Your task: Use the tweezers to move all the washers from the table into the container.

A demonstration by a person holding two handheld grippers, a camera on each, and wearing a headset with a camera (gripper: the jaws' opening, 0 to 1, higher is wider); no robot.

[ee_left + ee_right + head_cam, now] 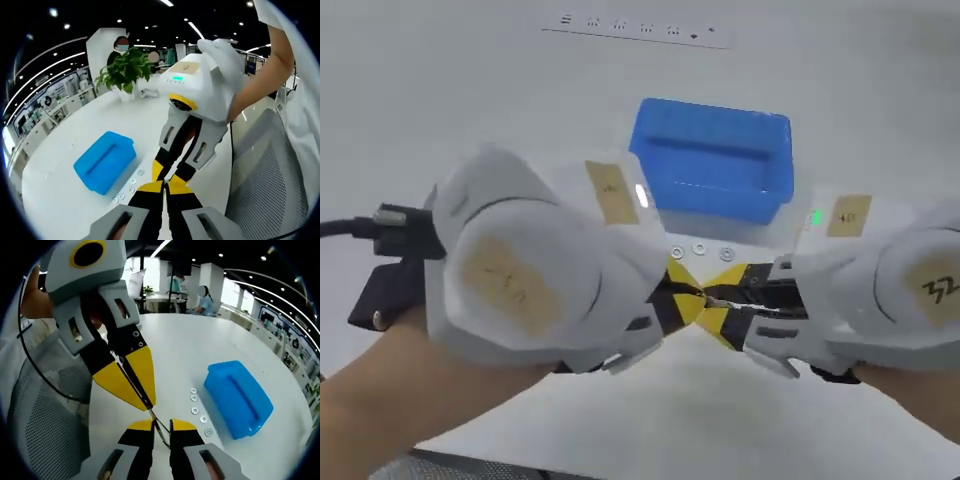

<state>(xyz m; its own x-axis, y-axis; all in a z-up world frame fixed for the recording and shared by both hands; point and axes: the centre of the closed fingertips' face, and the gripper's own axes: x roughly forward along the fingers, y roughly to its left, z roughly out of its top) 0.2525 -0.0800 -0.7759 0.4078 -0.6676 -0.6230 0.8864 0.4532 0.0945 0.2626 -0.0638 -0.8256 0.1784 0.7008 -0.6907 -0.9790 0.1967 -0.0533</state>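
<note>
left gripper (pixel 149 403): clamped on tweezers (pixel 156 419). right gripper (pixel 161 426): narrowly apart around their tip, grip not confirmable. washers (pixel 698 248): lay on table (pixel 770 420) just beside container (pixel 715 160). judged step: tweezers handover; next called for firm regrip, then descent.

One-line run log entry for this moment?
left gripper: jaws shut on tweezers | right gripper: jaws around tweezers' tips, grip unclear | washers: five on table beside container

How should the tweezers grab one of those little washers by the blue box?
Pinch the washer by its rim: one tweezers tip in the hole, one outside. It lies flat on the table, so I'd come down from above, on the side away from the blue container, whose wall stands close.
</note>
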